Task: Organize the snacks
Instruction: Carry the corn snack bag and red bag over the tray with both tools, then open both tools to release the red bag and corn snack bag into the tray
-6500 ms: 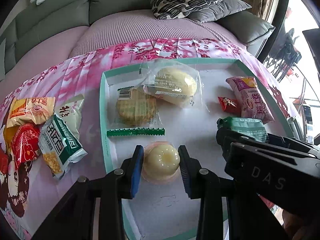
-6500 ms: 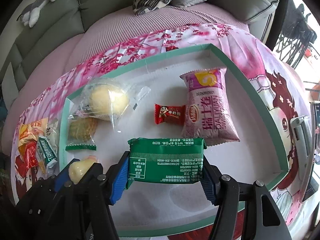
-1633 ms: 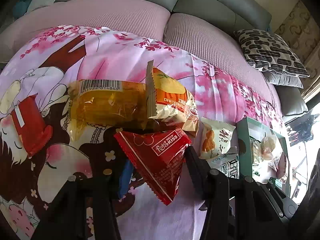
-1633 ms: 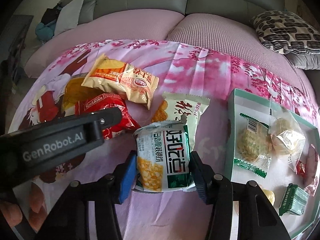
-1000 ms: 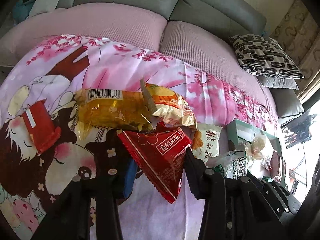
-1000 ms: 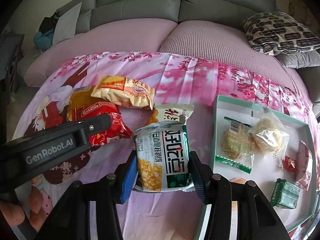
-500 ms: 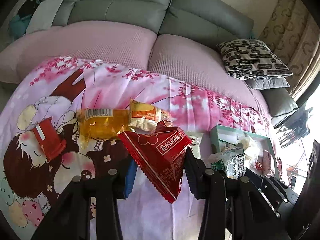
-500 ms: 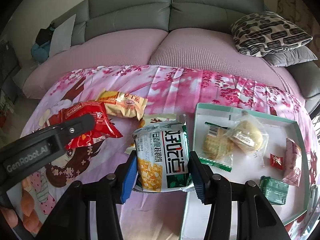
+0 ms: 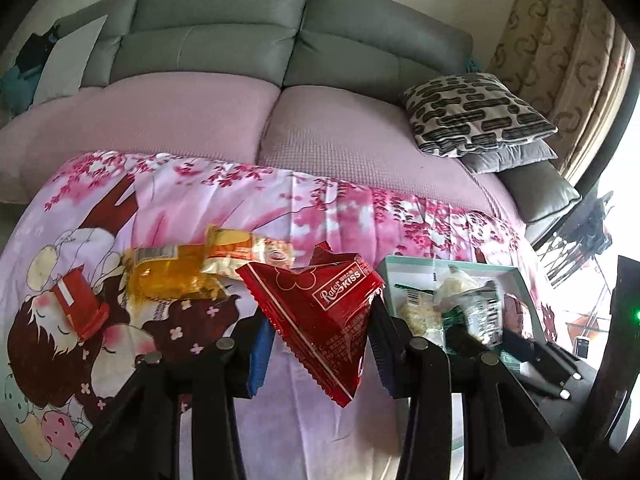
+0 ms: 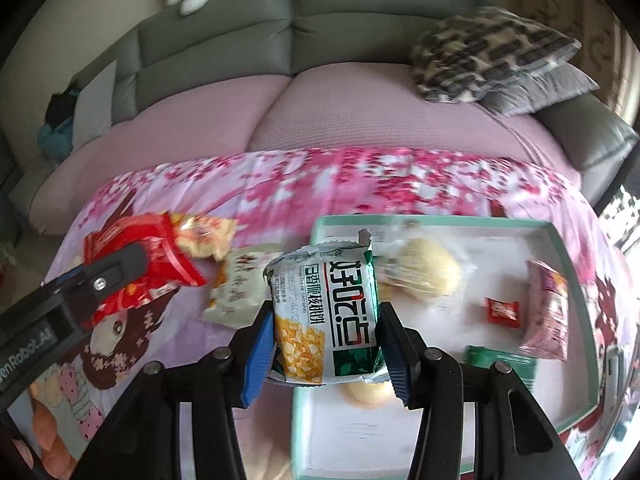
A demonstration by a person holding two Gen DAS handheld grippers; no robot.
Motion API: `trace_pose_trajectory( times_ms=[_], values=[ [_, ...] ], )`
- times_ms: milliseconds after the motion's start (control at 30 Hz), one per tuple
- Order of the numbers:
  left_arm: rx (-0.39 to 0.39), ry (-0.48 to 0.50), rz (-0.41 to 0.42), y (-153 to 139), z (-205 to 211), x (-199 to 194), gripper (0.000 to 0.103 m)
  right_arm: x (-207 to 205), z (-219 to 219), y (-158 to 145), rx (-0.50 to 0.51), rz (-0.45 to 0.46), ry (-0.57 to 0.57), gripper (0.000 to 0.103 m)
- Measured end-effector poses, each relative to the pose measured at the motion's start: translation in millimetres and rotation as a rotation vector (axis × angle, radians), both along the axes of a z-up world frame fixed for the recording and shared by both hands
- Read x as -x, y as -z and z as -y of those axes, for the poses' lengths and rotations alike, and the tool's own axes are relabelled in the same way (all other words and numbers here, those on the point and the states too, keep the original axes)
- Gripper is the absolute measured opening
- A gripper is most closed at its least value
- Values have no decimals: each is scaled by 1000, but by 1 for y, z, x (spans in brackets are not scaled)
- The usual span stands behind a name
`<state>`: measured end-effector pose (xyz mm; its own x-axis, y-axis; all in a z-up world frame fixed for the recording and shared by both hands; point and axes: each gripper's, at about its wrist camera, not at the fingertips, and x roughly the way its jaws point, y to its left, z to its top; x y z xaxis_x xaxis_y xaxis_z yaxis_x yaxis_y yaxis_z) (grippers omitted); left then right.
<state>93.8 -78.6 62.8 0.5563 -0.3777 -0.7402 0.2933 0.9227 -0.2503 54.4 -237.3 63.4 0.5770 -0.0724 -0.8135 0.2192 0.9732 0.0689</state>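
My left gripper (image 9: 320,356) is shut on a red triangular snack packet (image 9: 320,312) and holds it above the pink blanket. In the right wrist view that same red packet (image 10: 160,256) shows at the left, in the left gripper's fingers (image 10: 116,272). My right gripper (image 10: 324,356) is shut on a green and white corn snack bag (image 10: 328,320), lifted over the left edge of the teal-rimmed tray (image 10: 560,236). The tray (image 9: 404,262) holds several wrapped snacks. A yellow packet (image 9: 168,276) and an orange packet (image 9: 244,252) lie on the blanket.
A white snack bag (image 10: 240,284) lies on the blanket (image 9: 240,188) just left of the tray. In the tray sit a wrapped bun (image 10: 428,272), a small red candy (image 10: 502,310), a pink packet (image 10: 548,312) and a green packet (image 10: 500,364). A grey sofa (image 9: 240,48) with a patterned cushion (image 9: 476,112) stands behind.
Both grippers have risen and moved right toward the tray, each keeping its packet. The corn bag now hangs over the tray's left edge; the blanket snacks look farther below.
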Motion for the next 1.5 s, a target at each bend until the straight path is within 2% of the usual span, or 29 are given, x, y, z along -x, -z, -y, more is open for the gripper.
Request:
trace_pose_trajectory(
  times_ms=[333, 633, 733, 1167, 1500],
  values=[
    [-30, 124, 51, -5, 53, 14, 45, 26, 82, -1, -2, -2, 220, 53],
    [-61, 231, 41, 13, 100, 22, 45, 43, 122, 5, -34, -5, 326, 53],
    [-76, 255, 19, 22, 112, 23, 45, 45, 129, 10, -46, -9, 339, 53],
    [-114, 373, 12, 40, 153, 37, 45, 44, 135, 28, -70, -44, 350, 53],
    [-134, 408, -6, 51, 166, 41, 46, 43, 137, 33, -80, -58, 356, 53]
  ],
)
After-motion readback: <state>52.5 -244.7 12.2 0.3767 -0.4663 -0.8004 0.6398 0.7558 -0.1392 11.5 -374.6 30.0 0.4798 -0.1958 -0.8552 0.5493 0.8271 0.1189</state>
